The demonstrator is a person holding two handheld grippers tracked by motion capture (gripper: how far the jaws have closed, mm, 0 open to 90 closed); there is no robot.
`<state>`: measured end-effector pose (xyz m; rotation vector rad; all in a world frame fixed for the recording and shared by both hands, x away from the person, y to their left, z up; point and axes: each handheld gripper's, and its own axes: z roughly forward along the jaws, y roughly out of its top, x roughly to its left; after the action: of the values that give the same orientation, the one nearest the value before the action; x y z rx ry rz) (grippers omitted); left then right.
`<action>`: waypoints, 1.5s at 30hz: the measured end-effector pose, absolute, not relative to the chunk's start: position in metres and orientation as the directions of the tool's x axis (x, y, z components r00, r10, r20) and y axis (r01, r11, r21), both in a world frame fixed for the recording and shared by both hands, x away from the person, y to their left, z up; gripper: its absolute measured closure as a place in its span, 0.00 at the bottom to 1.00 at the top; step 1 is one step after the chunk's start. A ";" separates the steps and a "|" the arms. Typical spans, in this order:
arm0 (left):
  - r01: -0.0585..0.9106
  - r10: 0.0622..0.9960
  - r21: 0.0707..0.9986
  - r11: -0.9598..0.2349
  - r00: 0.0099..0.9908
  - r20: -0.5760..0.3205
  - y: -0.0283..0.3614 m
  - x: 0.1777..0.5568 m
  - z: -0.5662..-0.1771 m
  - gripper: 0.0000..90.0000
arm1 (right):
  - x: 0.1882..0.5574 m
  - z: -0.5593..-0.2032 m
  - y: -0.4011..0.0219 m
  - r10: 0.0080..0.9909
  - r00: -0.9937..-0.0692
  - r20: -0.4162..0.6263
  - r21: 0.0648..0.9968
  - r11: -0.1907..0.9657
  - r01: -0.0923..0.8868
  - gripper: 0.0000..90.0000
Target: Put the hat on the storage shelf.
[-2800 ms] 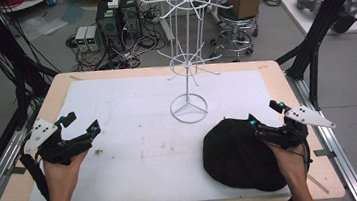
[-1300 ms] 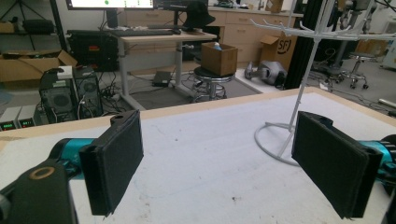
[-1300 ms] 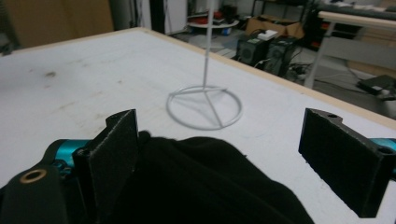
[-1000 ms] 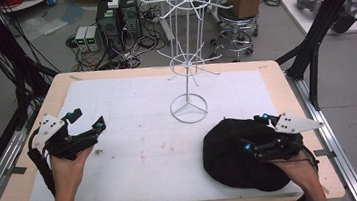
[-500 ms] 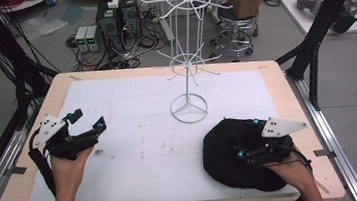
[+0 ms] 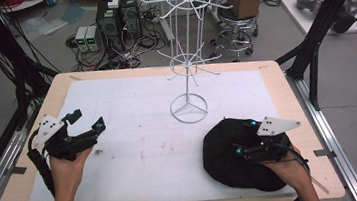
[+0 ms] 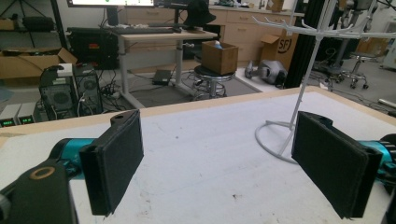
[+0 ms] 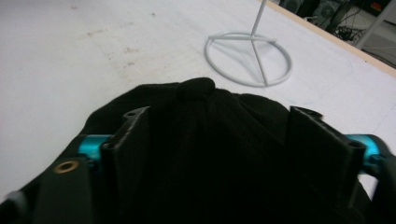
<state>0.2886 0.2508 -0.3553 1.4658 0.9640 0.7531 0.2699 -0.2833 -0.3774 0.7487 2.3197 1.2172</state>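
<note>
The right hand-held gripper (image 6: 244, 136) is seen over the black cap (image 6: 228, 158) near the counter's front right corner, its grey plate uppermost and the person's right hand (image 6: 286, 167) behind it. In the right gripper view its jaws are spread, one on each side of the cap's crown, whose top button (image 8: 198, 86) lies between and beyond them; whether the pads press the fabric cannot be told. The cap rests on the white sheet (image 6: 140, 134) that covers most of the counter (image 6: 274, 78), just short of the front edge.

The left hand-held gripper (image 6: 87, 121) is held by the left hand (image 6: 65, 167) near the counter's left edge, above the sheet. Its jaws are spread wide with nothing between them, as the left gripper view shows, where bare white sheet is seen between the two black pads (image 7: 116, 161).

A white wire rack (image 6: 185, 59) stands toward the middle of the counter's far side, its ring base (image 6: 189, 108) on the sheet, well apart from the left hand-held gripper and near the cap. Faint brown marks (image 6: 144, 152) are scattered on the sheet between the two hand-held grippers.
</note>
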 end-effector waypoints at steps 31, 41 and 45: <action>0.142 0.892 0.990 0.016 0.444 -0.078 0.253 0.288 -0.355 0.19 | 0.262 -0.366 -0.300 0.640 -0.764 -0.086 0.899 0.380 0.217 0.86; 0.139 0.895 0.990 0.023 0.438 -0.082 0.256 0.288 -0.354 0.19 | 0.250 -0.353 -0.318 0.679 -0.730 -0.070 0.977 0.196 0.089 0.86; 0.139 0.896 0.990 0.026 0.435 -0.085 0.258 0.288 -0.354 0.19 | 0.246 -0.348 -0.323 0.698 -0.712 -0.076 0.986 0.157 0.048 0.86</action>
<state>0.2878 0.2579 -0.3540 1.4417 0.9810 0.7618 0.2460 -0.3230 -0.3475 0.7072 1.9088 1.5970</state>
